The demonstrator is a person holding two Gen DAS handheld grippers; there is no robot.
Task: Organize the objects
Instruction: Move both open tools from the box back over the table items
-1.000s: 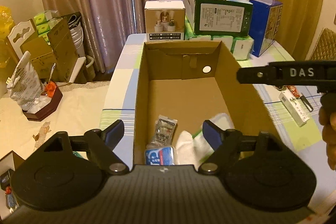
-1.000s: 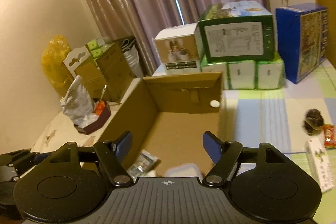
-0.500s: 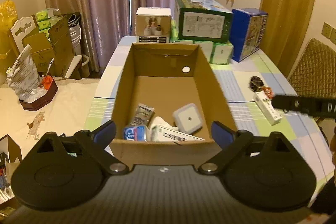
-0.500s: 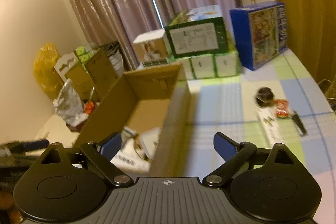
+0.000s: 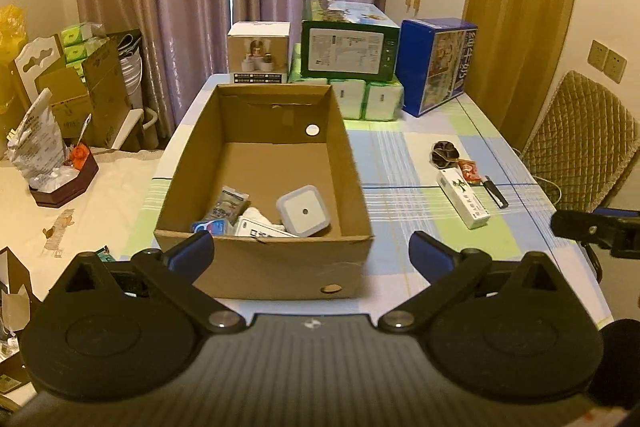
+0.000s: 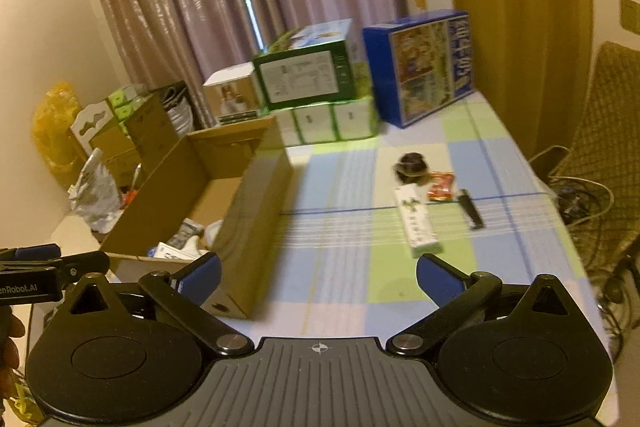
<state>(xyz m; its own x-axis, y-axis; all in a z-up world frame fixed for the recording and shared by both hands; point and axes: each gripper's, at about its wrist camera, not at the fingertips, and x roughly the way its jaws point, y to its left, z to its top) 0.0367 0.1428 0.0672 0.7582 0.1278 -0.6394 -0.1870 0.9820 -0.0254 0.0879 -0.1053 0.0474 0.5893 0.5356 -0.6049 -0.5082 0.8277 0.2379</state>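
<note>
You hold two grippers, and both have their jaws spread wide apart with nothing between them: your left gripper point(image 5: 312, 251) hangs in front of the near wall of one open cardboard box point(image 5: 264, 267), and your right gripper point(image 6: 319, 277) sits over the checked tablecloth point(image 6: 344, 187) just right of that box. Inside the box, at the near end, you can count about four things: a square white gadget with rounded corners point(image 5: 304, 210), a flat white carton point(image 5: 260, 228), a shiny foil sachet point(image 5: 226, 205) and a small blue packet point(image 5: 212, 227). The box is plain brown corrugated board with a round hole in its near wall. From the right gripper, at about one o'clock, four loose things lie on the cloth: a long white carton point(image 6: 416, 223), a dark crumpled ball point(image 6: 412, 165) touching its far end, a red crinkly packet point(image 6: 442, 185) and a slim black stick point(image 6: 471, 213). At twelve o'clock, along the far table edge, stand a white box point(image 5: 259, 53), a green box point(image 5: 349, 41) stacked on green-and-white packs point(image 5: 368, 101), and one glossy blue box point(image 5: 436, 65).
</note>
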